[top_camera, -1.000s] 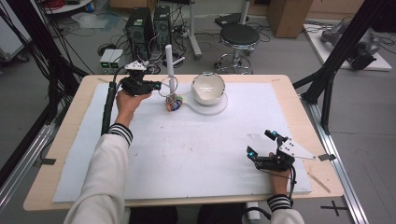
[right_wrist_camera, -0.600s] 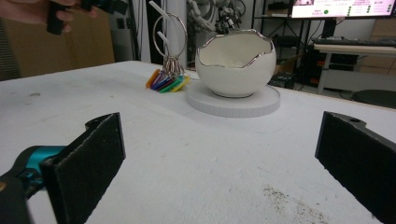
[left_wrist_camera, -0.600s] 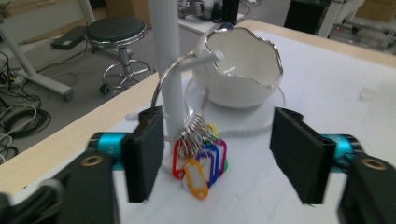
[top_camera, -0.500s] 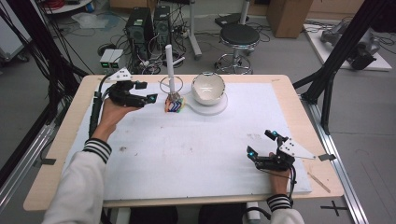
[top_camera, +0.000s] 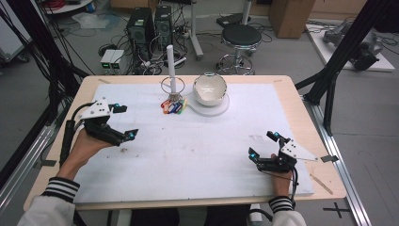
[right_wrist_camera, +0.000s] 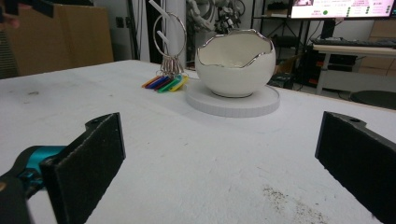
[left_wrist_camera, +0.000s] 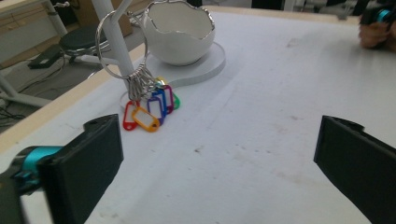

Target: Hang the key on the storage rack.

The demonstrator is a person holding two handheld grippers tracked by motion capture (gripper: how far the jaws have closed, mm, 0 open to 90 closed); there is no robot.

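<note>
**Key ring on its post, both claws clear and apart**

The ring (top_camera: pixel 172 86) hangs over the white post (top_camera: pixel 171 61) at the far middle of the tabletop (top_camera: pixel 141 197), its bunch of coloured tags (top_camera: pixel 173 106) fanned out on the white mat at the post's foot. Hung that way the ring stands nearly upright, so a jaw could pass through or beside it, and the tags trail toward the near side, where they are easiest to reach. Just right of the post sits the bowl (top_camera: pixel 210 88) on a round base, close enough to crowd any approach from that side.

The left claw (top_camera: pixel 123 121) is at the left of the tabletop, well short of the post, jaws wide apart and holding nothing; in the left gripper view the tags (left_wrist_camera: pixel 149 110) lie ahead between the jaws. It looks aimed at the ring, so I judge it the working hand.

The right claw (top_camera: pixel 262 145) rests at the near right, well apart from everything, jaws also spread and empty, probably parked so the bowl side stays open.
</note>
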